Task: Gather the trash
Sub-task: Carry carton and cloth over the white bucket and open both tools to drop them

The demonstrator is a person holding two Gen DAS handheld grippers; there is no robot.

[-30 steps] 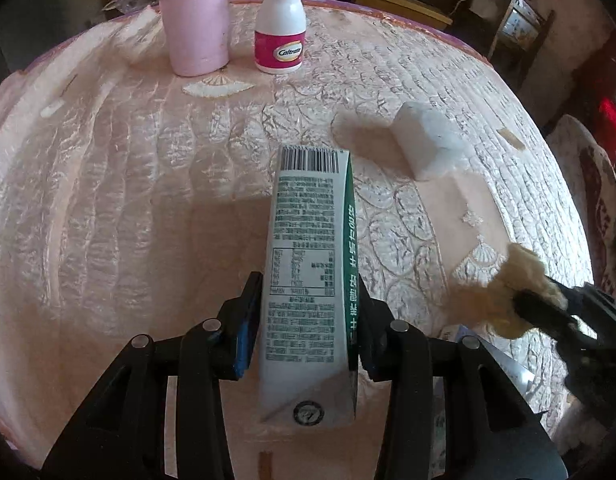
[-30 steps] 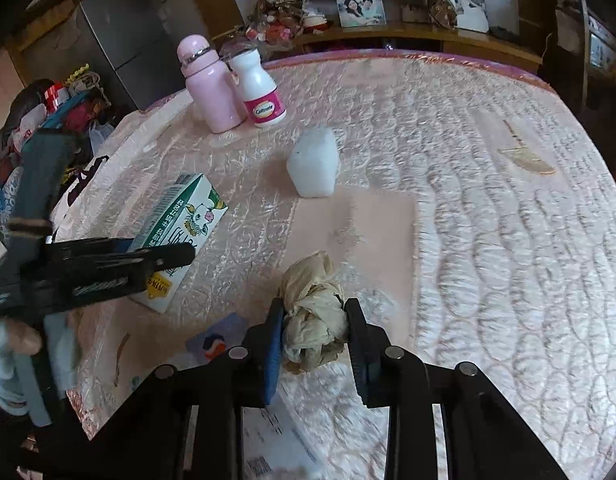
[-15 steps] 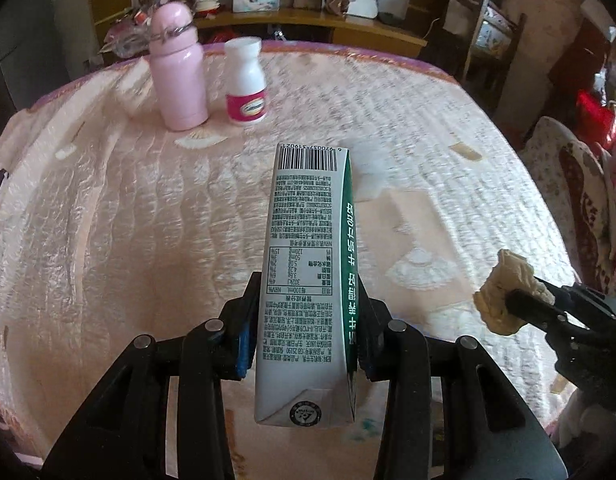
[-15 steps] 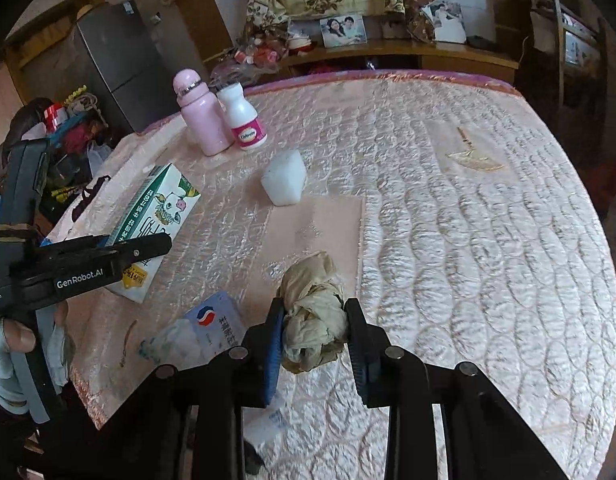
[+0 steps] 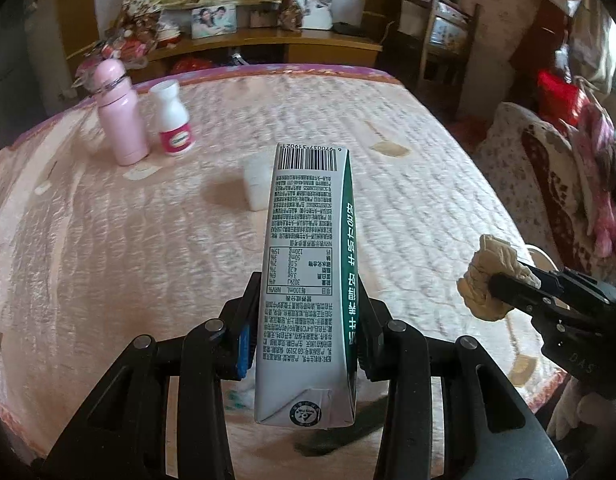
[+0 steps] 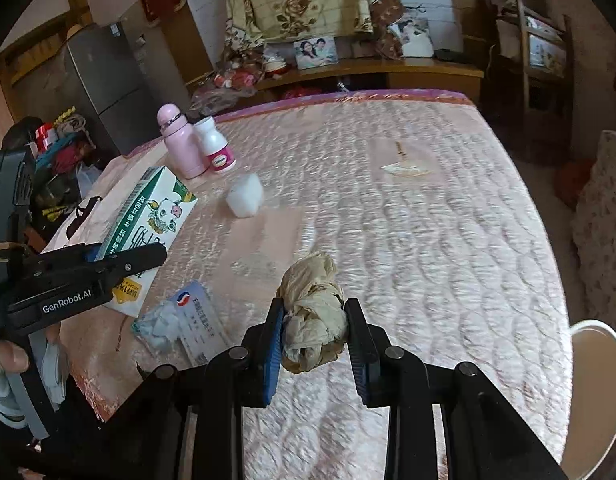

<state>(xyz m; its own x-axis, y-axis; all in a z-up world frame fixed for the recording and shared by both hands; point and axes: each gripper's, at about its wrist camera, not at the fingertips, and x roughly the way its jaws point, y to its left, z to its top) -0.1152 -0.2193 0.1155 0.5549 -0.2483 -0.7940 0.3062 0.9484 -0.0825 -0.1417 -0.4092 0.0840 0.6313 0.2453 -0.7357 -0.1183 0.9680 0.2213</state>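
The left wrist camera is looking forward and steeply down along its fingers, close behind the jaws, over the pink quilted mattress [image 5: 108, 248]. The right wrist camera is looking the same way from further right. Both views are sharing the tall pink flask [image 5: 120, 116] [image 6: 178, 140], the white pill bottle with a magenta label [image 5: 173, 120] [image 6: 215, 145] and the wooden shelf [image 5: 268, 40] [image 6: 388, 66], all far beyond the jaws. Each is catching the other gripper at its side edge.

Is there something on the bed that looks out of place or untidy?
Yes. A crumpled blue-and-white packet lies loose near the mattress edge, and a white wad sits mid-bed beside the upright pink bottle.
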